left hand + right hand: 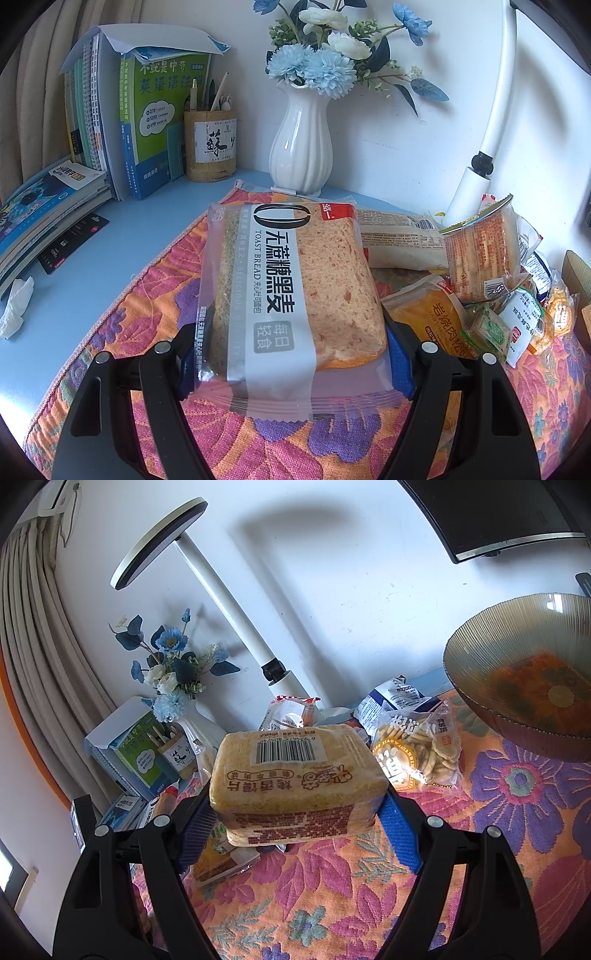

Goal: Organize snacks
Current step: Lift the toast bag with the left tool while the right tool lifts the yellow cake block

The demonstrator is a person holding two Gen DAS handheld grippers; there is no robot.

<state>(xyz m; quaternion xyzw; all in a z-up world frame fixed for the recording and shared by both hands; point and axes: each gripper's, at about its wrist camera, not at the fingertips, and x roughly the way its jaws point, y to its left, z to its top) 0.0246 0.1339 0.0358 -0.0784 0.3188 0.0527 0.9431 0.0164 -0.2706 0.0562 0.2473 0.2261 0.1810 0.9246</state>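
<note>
While each claw grips, glossy toast pack (291,295) faces crumbly block (295,779).

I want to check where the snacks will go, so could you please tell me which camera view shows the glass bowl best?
The right wrist view shows it best: the glass bowl sits at the right on the flowered cloth, its ribbed rim and inside visible, though the frame edge cuts it off. The left wrist view does not show the bowl at all.

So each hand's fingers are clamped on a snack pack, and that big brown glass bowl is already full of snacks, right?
Not quite. In the right wrist view the glass bowl holds no snacks; only the flowered cloth shows through it. The rest stands: the left fingers clamp the toast bread pack, the right fingers the rusk pack.
</note>
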